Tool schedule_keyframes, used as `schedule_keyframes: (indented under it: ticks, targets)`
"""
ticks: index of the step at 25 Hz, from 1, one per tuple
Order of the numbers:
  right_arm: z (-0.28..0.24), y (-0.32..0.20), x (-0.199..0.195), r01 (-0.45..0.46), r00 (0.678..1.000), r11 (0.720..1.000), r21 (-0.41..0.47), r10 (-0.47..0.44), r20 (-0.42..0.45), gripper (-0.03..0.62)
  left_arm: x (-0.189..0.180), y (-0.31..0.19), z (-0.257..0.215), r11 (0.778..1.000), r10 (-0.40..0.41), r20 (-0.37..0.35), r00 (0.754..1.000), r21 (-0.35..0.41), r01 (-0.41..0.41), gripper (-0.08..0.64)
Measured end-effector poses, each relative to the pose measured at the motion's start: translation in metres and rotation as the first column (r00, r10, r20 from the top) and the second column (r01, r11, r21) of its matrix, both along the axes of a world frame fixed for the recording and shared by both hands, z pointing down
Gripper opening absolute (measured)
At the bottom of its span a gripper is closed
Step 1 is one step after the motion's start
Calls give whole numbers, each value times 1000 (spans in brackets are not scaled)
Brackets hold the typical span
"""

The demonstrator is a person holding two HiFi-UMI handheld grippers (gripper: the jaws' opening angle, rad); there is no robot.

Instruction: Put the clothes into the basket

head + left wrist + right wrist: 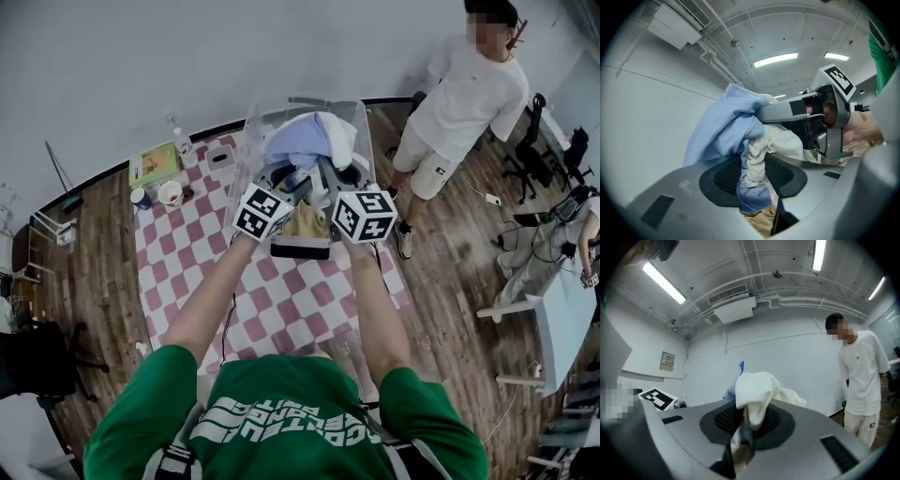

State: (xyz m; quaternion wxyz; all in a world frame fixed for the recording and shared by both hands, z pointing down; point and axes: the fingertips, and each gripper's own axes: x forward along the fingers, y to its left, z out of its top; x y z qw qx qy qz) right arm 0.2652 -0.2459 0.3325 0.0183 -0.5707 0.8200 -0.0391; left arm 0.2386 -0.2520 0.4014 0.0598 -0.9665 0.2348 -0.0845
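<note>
A bundle of clothes [302,141], light blue and white, hangs between both grippers above a clear plastic basket [247,131] at the table's far edge. My left gripper [284,178] is shut on the blue and cream cloth [723,125], which is bunched between its pads [721,177]. My right gripper [333,176] is shut on a white fold [757,389] of the same bundle. In the left gripper view the left gripper [753,176] shows with the right gripper [820,123] close beside it. A tan garment [305,222] hangs below the two grippers. The right gripper [749,423] points level.
A table with a pink-and-white checked cloth [281,295] lies under my arms. At its far left stand a green box [155,164], two cups [171,194] and a bottle [181,142]. A person in white [464,103] stands at the right, near office chairs [530,141].
</note>
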Motion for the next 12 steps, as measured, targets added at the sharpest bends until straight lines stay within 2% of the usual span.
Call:
schedule_keyframes:
  ticks: [12]
  targets:
    - [48,-41,5,60,998,994,-90,-58,26,67,-15,-19,50,994,-63,92,994,-81,71,160]
